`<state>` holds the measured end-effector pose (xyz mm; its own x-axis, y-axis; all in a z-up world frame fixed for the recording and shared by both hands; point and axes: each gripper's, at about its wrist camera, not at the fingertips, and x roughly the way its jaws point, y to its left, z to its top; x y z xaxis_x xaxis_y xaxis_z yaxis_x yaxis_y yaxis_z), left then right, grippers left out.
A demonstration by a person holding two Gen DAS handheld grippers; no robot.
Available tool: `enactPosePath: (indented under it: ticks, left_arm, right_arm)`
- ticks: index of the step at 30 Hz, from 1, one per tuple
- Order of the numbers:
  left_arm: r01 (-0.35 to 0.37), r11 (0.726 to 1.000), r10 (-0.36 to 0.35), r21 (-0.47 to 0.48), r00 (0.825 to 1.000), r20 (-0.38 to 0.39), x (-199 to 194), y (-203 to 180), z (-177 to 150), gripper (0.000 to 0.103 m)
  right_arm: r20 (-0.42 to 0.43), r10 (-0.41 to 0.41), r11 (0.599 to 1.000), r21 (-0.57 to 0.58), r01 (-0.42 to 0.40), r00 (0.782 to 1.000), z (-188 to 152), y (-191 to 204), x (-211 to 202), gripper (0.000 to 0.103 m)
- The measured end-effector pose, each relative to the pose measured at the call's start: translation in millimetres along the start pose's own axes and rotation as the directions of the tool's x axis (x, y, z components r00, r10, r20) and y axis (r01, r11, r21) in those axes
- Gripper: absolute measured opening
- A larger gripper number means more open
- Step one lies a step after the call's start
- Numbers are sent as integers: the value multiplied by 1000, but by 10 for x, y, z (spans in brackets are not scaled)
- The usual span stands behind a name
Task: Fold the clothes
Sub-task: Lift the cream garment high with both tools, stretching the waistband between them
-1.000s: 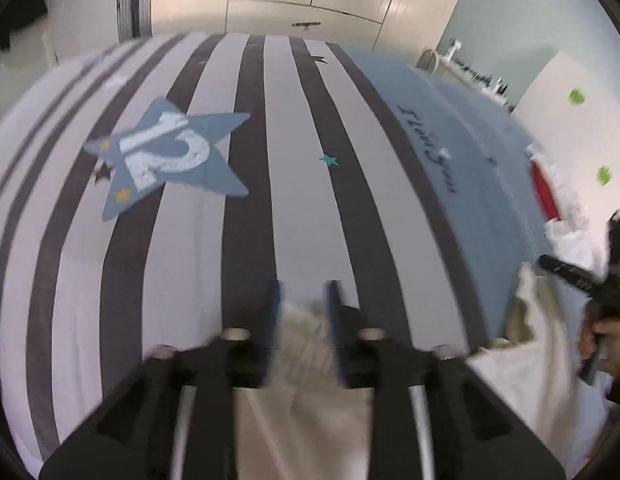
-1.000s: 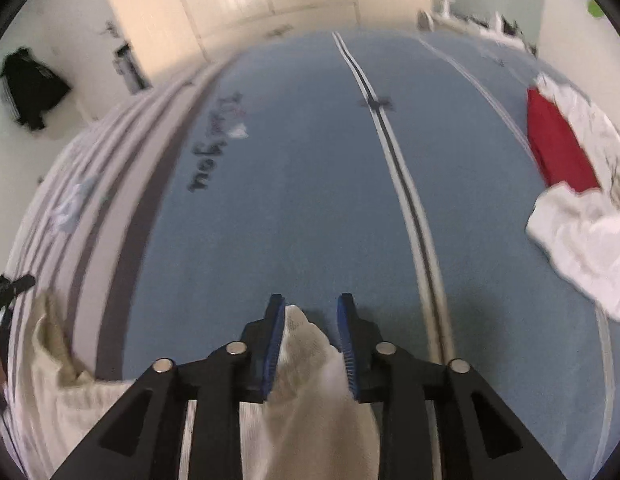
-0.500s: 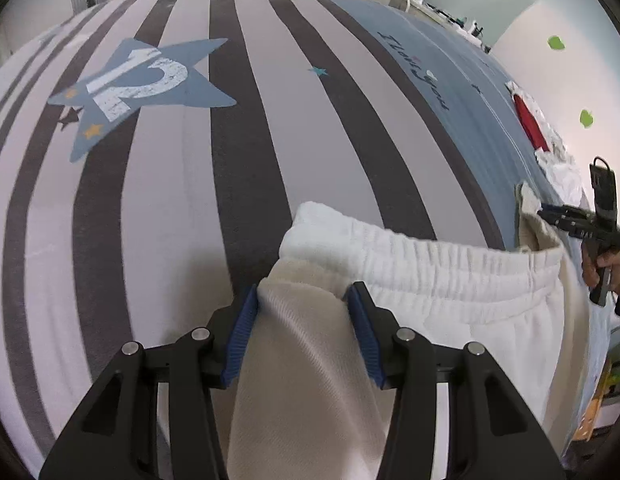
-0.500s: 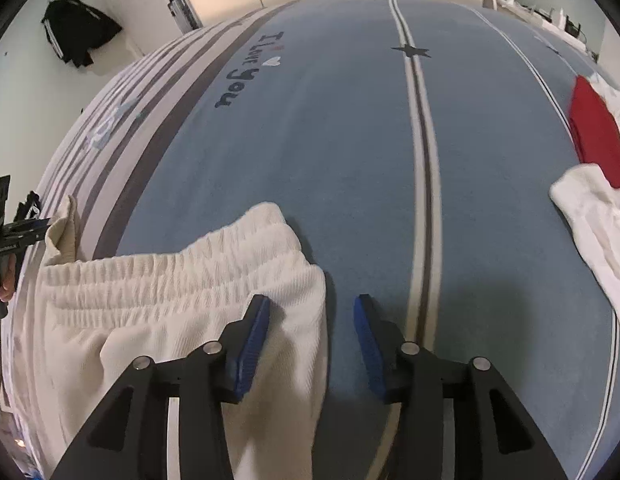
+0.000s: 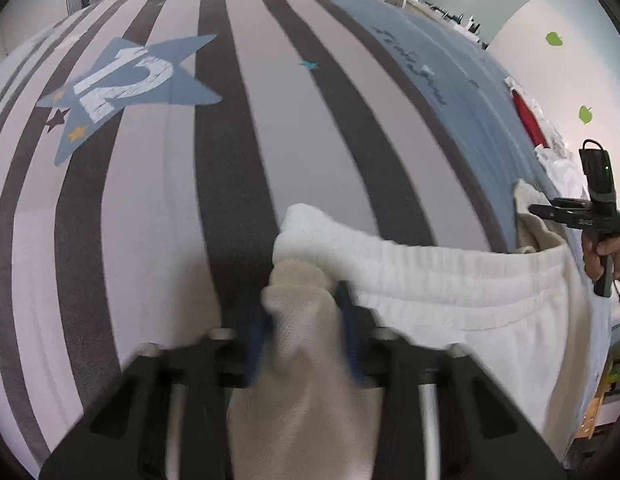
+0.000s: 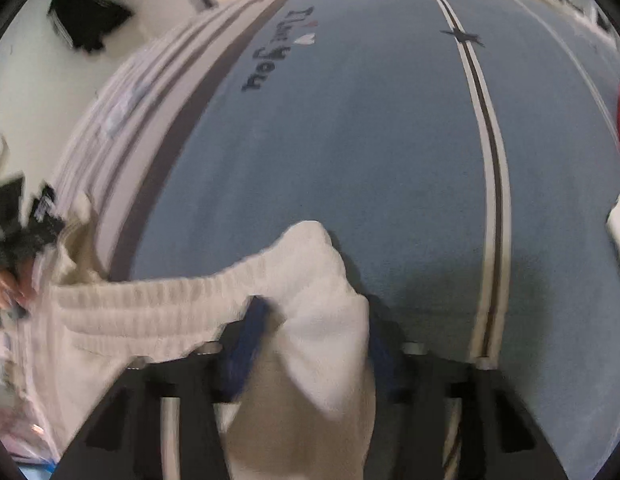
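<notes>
Evidently the left gripper (image 5: 304,320) is clamped on one end of the cream pants' (image 5: 450,280) elastic waistband, and the right gripper (image 6: 310,344) pinches the other end. Held at both corners, the waistband stretches straight between them, probably so the garment can be laid flat for folding. It hangs over the near edge of the bed (image 5: 270,120), above its striped and blue cover. Motion blur smears both sets of fingers, and the pant legs drop out of view below.
</notes>
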<state>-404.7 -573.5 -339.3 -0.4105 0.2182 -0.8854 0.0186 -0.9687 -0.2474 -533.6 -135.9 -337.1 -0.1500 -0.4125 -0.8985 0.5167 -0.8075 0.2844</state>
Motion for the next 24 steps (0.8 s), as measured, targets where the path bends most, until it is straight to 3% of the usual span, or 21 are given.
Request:
enactPosePath:
  ticks: [4, 8, 10, 17, 22, 24]
  left_arm:
    - [-80, 997, 79, 13, 995, 60, -176, -125, 73, 11]
    - [-94, 996, 94, -4, 986, 138, -485, -95, 165, 11]
    - [-91, 996, 93, -22, 982, 165, -592, -97, 182, 11]
    - [-134, 989, 144, -62, 968, 207, -560, -211, 508, 11]
    - [-177, 982, 191, -72, 934, 301, -982, -357, 894, 11]
    - [-194, 978, 209, -78, 907, 367, -1407, -474, 1205, 11]
  right_arm:
    - [91, -38, 999, 27, 36, 995, 10, 18, -218, 13]
    - [162, -69, 998, 12, 68, 984, 77, 72, -498, 13]
    - [196, -90, 996, 5, 90, 976, -59, 78, -672, 13]
    - [230, -152, 988, 52, 143, 961, 56, 279, -841, 13]
    - [310, -207, 978, 99, 185, 928, 399, 439, -1256, 12]
    - [361, -224, 974, 109, 198, 905, 651, 534, -1618, 12]
